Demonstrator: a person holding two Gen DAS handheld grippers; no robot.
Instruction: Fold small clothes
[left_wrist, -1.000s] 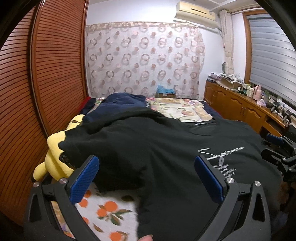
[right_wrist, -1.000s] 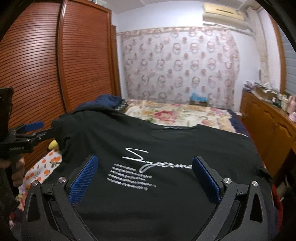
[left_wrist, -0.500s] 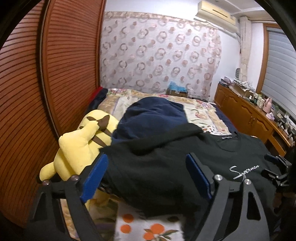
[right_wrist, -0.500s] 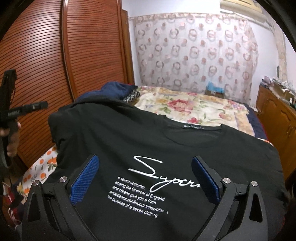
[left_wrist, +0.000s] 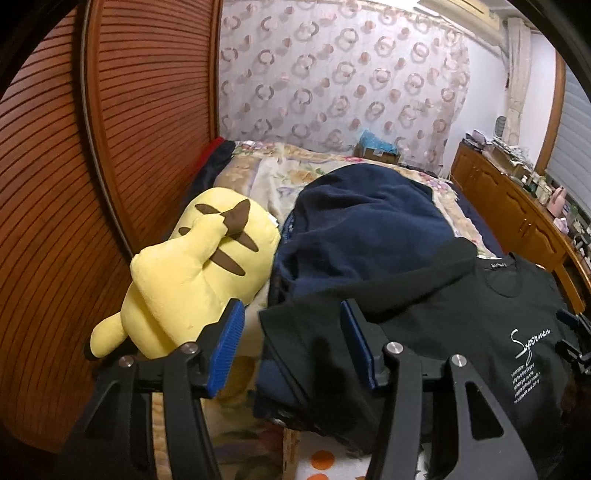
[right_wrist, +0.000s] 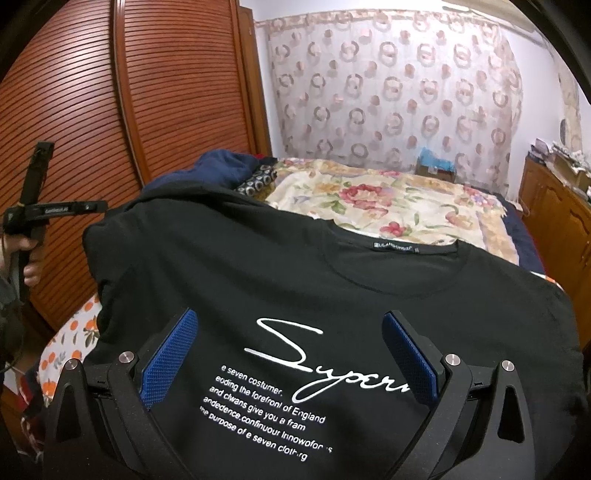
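Note:
A black T-shirt (right_wrist: 332, 280) with white script print lies spread on the bed, chest up, collar toward the far side. It also shows in the left wrist view (left_wrist: 461, 332). My left gripper (left_wrist: 291, 345) is open, its blue pads either side of the shirt's left sleeve edge, with nothing held. My right gripper (right_wrist: 288, 354) is open above the printed chest, empty. The left gripper also appears in the right wrist view (right_wrist: 55, 210), held by a hand at the far left.
A yellow plush toy (left_wrist: 199, 266) lies at the bed's left edge beside a dark blue garment (left_wrist: 365, 225). A slatted wooden wardrobe (left_wrist: 110, 147) runs along the left. A floral bedspread (right_wrist: 388, 199) covers the far bed. A wooden cabinet (left_wrist: 517, 218) stands right.
My left gripper has swung left toward the sleeve and plush toy, and its jaws have narrowed. My right gripper has moved closer over the shirt's print.

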